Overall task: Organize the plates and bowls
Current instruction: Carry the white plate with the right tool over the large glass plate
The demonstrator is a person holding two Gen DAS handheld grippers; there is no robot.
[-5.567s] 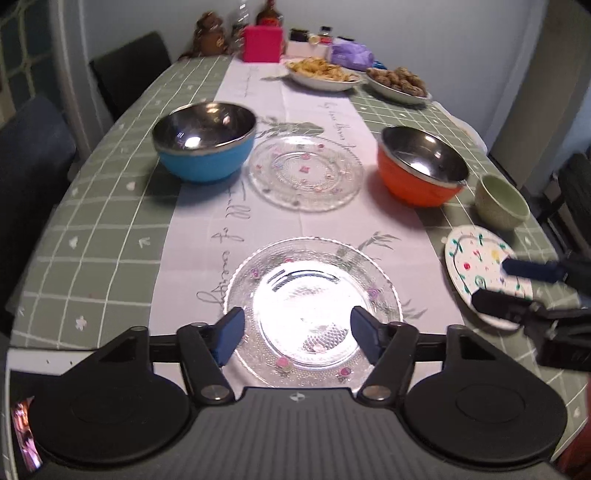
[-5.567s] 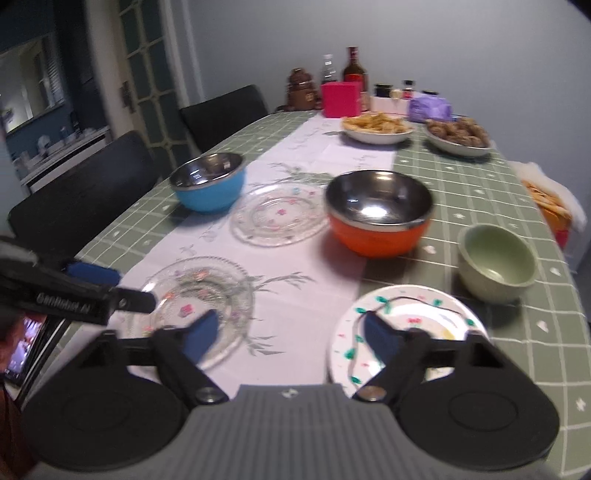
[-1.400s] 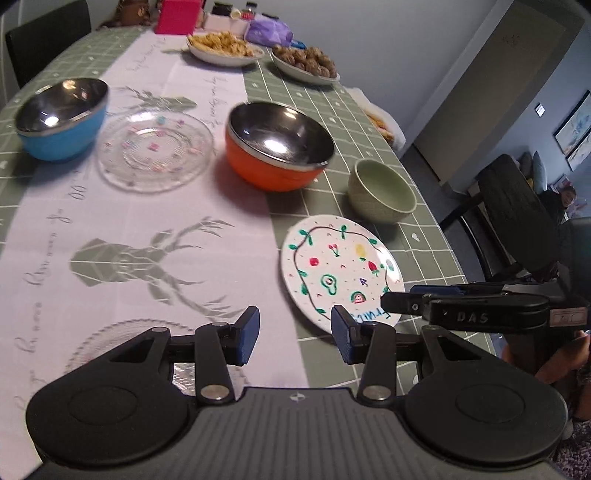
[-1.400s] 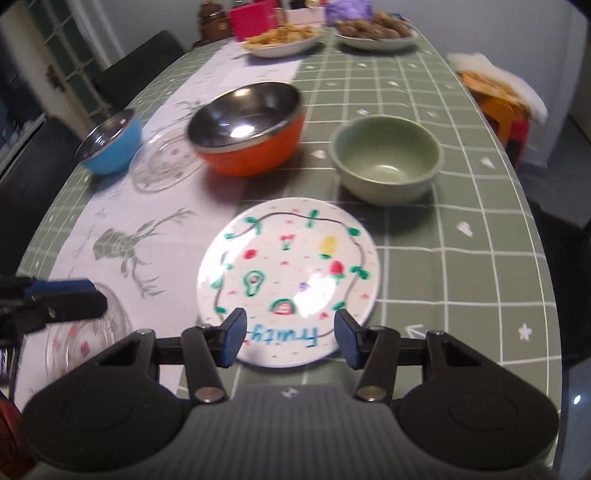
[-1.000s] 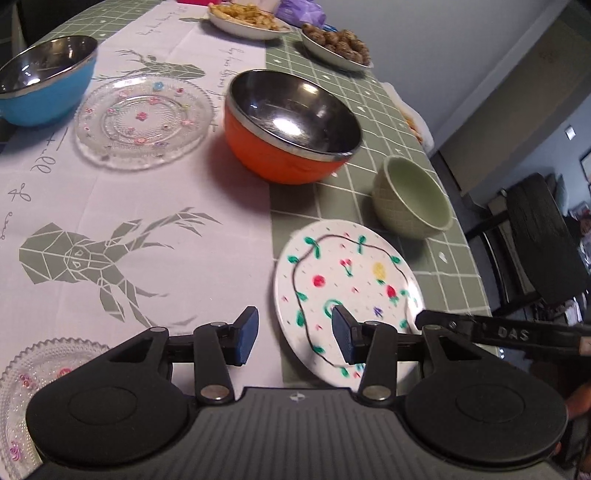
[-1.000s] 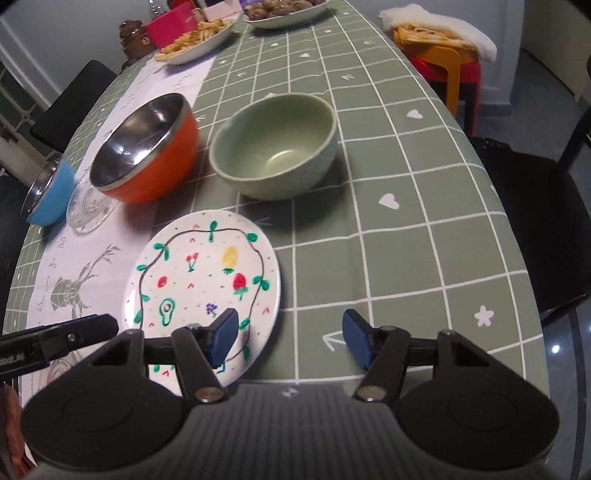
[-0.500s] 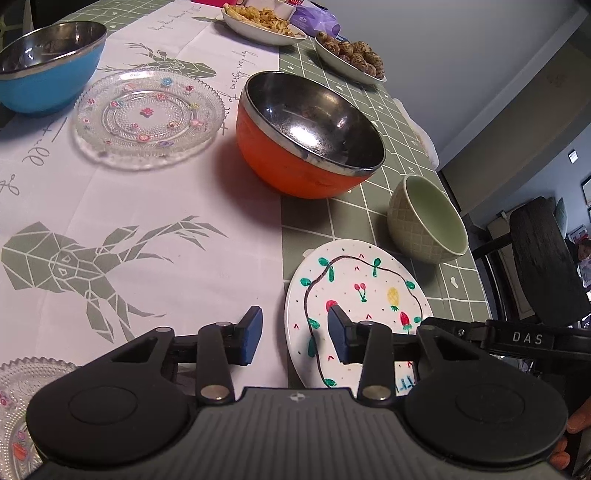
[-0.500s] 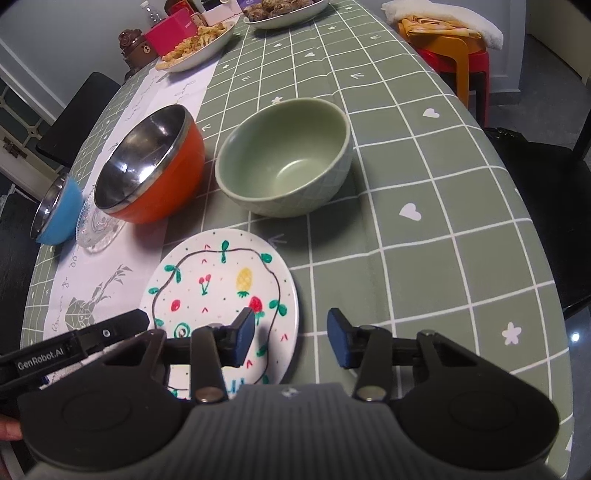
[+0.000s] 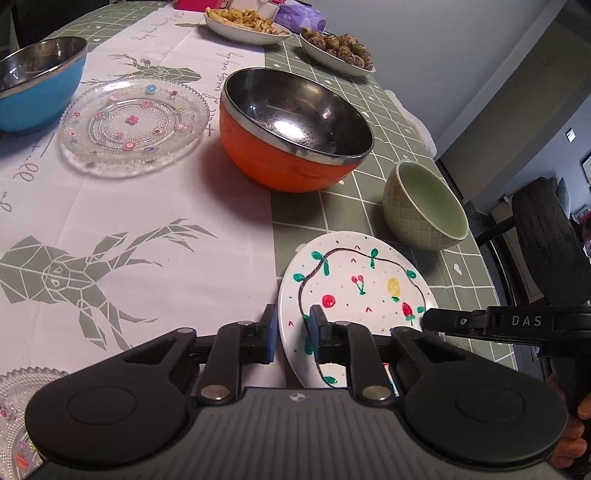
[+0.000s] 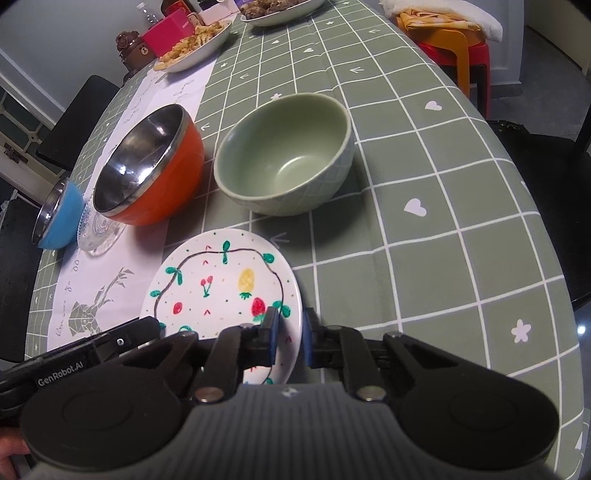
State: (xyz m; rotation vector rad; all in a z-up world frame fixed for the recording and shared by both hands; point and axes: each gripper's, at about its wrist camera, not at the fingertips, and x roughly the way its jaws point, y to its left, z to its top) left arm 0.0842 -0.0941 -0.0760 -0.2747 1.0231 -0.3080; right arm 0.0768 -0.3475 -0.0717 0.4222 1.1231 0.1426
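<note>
A white plate painted with fruit lies near the table's front right. My left gripper is closing on its left rim, and the pads press on that rim. On the opposite rim my right gripper closes the same way, pads against the edge. Behind the plate stand a small green bowl and an orange steel-lined bowl. Further left are a clear glass plate and a blue bowl.
A second glass plate sits at the near left table edge. Two dishes of food stand at the far end. A dark chair and an orange stool are beside the table on the right.
Both grippers' jaws have narrowed from wide apart to closed on the fruit plate's opposite rims. Both cameras have come slightly nearer the plate.
</note>
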